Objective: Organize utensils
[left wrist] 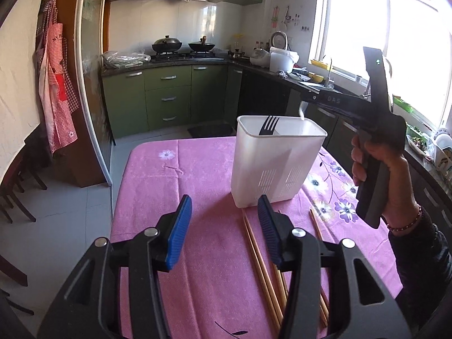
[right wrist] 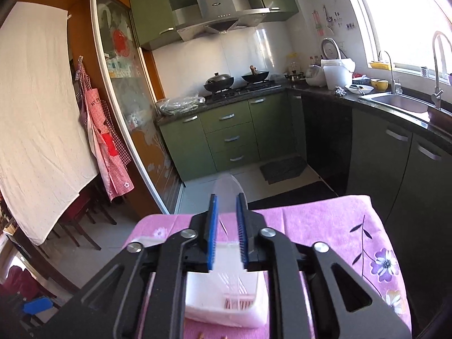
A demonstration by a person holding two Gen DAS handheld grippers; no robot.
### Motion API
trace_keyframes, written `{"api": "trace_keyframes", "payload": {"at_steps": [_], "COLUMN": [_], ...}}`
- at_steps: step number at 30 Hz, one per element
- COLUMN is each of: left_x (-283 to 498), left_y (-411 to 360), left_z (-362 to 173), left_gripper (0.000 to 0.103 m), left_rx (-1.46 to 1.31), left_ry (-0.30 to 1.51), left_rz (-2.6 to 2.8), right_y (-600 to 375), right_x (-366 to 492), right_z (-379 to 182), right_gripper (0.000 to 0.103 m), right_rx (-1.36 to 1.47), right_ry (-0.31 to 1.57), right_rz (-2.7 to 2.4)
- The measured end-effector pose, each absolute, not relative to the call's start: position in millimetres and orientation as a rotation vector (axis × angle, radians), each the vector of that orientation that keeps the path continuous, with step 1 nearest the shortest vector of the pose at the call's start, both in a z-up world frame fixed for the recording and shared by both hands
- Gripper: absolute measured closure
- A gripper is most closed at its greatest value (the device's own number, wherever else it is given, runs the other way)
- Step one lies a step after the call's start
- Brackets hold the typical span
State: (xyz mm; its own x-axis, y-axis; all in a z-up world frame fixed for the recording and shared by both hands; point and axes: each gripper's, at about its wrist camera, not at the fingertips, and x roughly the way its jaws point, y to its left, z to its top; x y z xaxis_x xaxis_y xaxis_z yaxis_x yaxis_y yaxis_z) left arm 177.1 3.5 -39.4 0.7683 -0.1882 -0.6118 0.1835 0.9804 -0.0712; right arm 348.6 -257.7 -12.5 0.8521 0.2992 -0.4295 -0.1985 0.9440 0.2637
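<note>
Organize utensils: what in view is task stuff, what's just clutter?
Task things:
- white utensil holder
- black fork standing in the holder
- wooden chopsticks on the pink tablecloth
- clear plastic spoon between the right gripper's fingers

Just lying about:
- woks on the stove
- rice cooker
- aprons

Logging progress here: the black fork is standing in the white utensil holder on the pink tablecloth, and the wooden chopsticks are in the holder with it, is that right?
Not quite. The black fork does stand in the white utensil holder on the pink tablecloth, but the wooden chopsticks lie flat on the cloth in front of the holder, as the left wrist view shows.
</note>
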Motion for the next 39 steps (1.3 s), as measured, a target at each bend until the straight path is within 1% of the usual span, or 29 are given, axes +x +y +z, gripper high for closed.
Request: {"api": "trace_keyframes", "payload": {"at_steps": [3, 4, 6, 9, 13, 19, 20, 22, 25, 29, 39], "left_x": [178, 179, 181, 189, 206, 227, 231, 240, 254, 265, 274], "left_y": [-3, -6, -12, -20, -27, -39, -40, -43, -46, -46, -56], "left_z": [-44, -46, -52, -67, -94, -126, -129, -138, -151, -160, -169], "left_gripper": [0.056, 0.056, 0.056, 0.056, 0.056, 0.057, 0.059, 0.070, 0.079, 0.079, 0.079], "left_rx": [0.003, 0.010, 0.021, 0.022, 0.013, 0.028, 0.028, 0.019, 0.013, 0.011, 0.025], "left_ry": [0.696, 0.712, 0.747, 0.831, 0.960, 1.074, 1.088, 1.130, 1.177, 1.211, 1.246], "left_rz": [-0.211, -0.215, -0.219, -0.222, -0.229, -0.206, -0.205, -0.204, -0.185, -0.172, -0.181], "right_y": [-267, -271, -280, -293, -308, -322, -325, -327, -333, -332, -325], "right_x": [324, 314, 295, 265, 240, 225, 225, 223, 220, 218, 227], "right_z": [-8, -5, 2, 7, -9, -70, -80, -99, -113, -117, -118], "right_gripper": [0.082, 0.079, 0.076, 0.076, 0.076, 0.076, 0.076, 0.076, 0.076, 0.072, 0.072], "right_rx": [0.201, 0.197, 0.199, 0.182, 0.133, 0.061, 0.064, 0.073, 0.093, 0.091, 0.088], "right_ry": [0.452, 0.442, 0.427, 0.449, 0.572, 0.788, 0.816, 0.854, 0.884, 0.891, 0.917], "right_rz": [0.264, 0.262, 0.271, 0.266, 0.265, 0.236, 0.235, 0.234, 0.244, 0.260, 0.265]}}
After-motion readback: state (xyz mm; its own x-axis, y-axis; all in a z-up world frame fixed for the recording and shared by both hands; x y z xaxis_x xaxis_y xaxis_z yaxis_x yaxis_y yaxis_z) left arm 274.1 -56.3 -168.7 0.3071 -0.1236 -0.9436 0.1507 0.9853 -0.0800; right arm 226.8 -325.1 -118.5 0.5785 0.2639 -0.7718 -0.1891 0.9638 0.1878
